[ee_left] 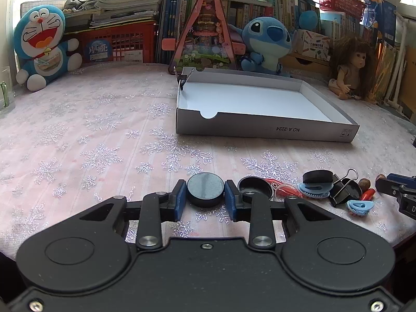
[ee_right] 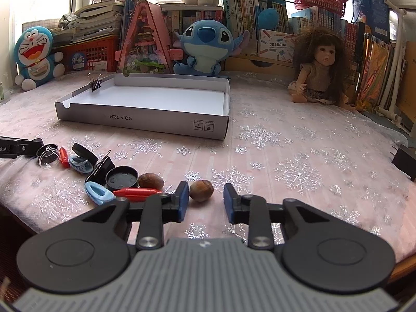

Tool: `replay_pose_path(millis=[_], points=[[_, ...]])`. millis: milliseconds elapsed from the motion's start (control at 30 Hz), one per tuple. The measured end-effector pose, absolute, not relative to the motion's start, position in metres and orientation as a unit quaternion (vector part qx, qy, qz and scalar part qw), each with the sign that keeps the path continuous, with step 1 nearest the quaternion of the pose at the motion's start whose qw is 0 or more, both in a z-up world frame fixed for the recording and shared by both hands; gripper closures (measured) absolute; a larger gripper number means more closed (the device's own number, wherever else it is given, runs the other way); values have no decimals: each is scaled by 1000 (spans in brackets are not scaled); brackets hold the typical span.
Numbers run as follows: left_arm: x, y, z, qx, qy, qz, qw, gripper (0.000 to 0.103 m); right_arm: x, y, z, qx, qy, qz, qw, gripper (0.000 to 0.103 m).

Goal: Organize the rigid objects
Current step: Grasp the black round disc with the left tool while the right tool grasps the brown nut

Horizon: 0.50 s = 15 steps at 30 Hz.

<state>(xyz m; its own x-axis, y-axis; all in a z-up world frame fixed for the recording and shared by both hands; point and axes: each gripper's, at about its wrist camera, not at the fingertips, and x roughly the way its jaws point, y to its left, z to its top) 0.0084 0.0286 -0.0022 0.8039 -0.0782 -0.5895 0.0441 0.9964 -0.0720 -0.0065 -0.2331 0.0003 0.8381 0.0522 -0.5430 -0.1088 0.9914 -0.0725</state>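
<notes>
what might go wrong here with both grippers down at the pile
The left gripper pinches the round black disc near its pad tips, so it may slip on lifting.
The nut sits off-centre in the right gripper, against one pad with a gap to the other; closing may roll it away.

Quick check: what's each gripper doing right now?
Left gripper: shut on the black disc.
Right gripper: open; brown nut between its jaws, not clamped.
</notes>
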Motion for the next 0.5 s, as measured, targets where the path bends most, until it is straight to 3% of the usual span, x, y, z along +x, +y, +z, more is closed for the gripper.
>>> replay_pose_path(millis=[500], points=[[27, 38, 26, -53, 306, -47, 949, 74, 11, -235, 26, -39, 274, 51, 960, 80]])
